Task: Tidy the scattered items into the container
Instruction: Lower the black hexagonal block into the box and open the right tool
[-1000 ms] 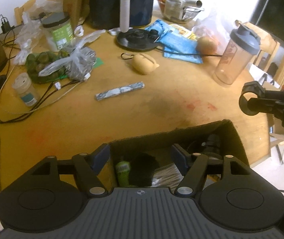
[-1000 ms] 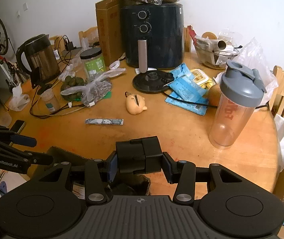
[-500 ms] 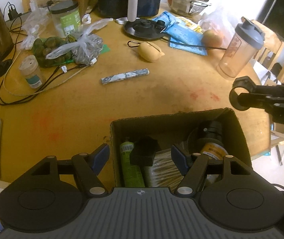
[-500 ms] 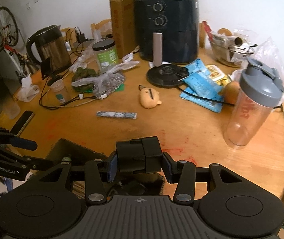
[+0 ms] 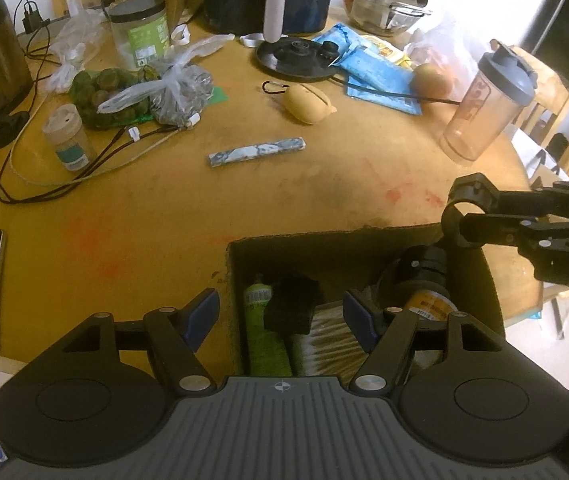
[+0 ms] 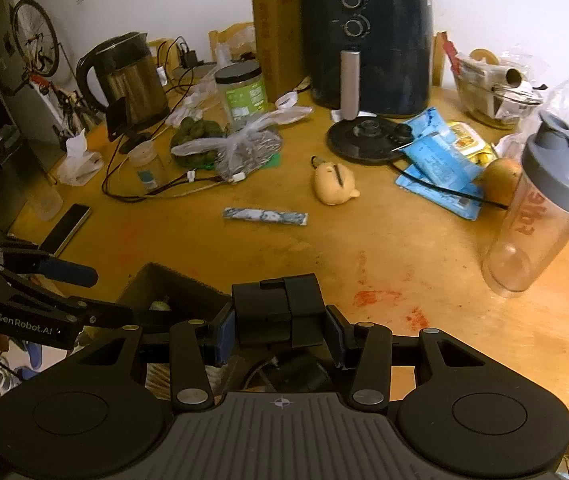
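Across a round wooden table (image 6: 404, 248) crowded with kitchen clutter, two handheld grippers work over a cardboard box (image 5: 324, 240) at the near edge, at 6 o'clock. The right gripper (image 6: 280, 330) is clamped on a black block (image 6: 278, 312), its blue pads pressed against both sides, held above the box's open top. The left gripper (image 5: 282, 314) hangs with its jaws spread wide and nothing between them, straddling the box's left wall. Inside the box lie a green bottle (image 5: 262, 320), a brush with pale bristles (image 5: 328, 340), a small black piece (image 5: 290, 308) and a dark round jar with a yellow label (image 5: 424, 280). On the bare wood near the table's centre, at 12 o'clock from the box, rests a blue-and-white patterned stick (image 6: 265, 215); a tan pouch (image 6: 334, 184) sits just beyond it. A shaker bottle with a grey lid (image 6: 540, 216) stands at 2 o'clock, blue packets (image 6: 436, 160) behind it. A dark air fryer (image 6: 364, 40) backs onto the white wall at 12 o'clock, a steel kettle (image 6: 128, 76) at 10 o'clock, a phone (image 6: 66, 228) at 9 o'clock. A bicycle (image 6: 32, 40) hangs on the wall at far left.
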`<state>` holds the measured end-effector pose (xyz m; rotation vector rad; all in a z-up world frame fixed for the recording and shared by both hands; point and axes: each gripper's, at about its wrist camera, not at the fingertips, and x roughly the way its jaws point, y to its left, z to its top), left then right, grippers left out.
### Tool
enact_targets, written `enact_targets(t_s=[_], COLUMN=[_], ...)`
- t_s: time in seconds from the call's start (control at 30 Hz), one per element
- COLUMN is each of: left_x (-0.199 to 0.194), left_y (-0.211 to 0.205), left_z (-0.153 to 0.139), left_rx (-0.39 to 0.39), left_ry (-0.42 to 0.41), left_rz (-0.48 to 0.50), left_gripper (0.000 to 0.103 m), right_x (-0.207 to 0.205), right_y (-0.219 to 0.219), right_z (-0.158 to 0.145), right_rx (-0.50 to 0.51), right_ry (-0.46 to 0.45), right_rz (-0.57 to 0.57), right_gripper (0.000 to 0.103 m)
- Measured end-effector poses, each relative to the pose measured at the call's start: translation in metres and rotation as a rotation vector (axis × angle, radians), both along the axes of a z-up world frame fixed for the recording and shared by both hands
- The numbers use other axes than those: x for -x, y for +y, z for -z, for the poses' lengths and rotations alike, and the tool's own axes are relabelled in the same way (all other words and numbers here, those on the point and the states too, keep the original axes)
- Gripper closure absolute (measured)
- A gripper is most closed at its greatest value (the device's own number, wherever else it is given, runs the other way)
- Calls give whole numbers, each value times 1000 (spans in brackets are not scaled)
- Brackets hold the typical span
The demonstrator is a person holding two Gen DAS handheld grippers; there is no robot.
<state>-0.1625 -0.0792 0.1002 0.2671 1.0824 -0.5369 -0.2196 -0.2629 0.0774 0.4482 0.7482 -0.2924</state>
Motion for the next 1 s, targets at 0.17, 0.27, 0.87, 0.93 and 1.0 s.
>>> enact_targets(t_s=[0.17, 0.27, 0.87, 0.93, 1.0], left_x=[-2, -2, -3, -3, -4], left_y=[6, 11, 33, 32, 30], left_z=[-1, -1, -2, -2, -2], left_rx=[-4, -6, -19, -19, -18], left_ry=[0, 1, 11, 10, 9], left_rz=[-24, -39, -114, -111, -105], left_gripper=[35, 35, 35, 35, 35], right_x=[-9, -15, -42, -42, -41], right_y=[6, 9, 18, 18, 17], right_z=[0, -1, 9, 8, 9], right_rx=[-8, -11, -32, -20, -14], right_ry=[3, 4, 48, 51, 58], right_rz=[-47, -72, -140, -137, -136], right_gripper=[54, 54, 6, 5, 4])
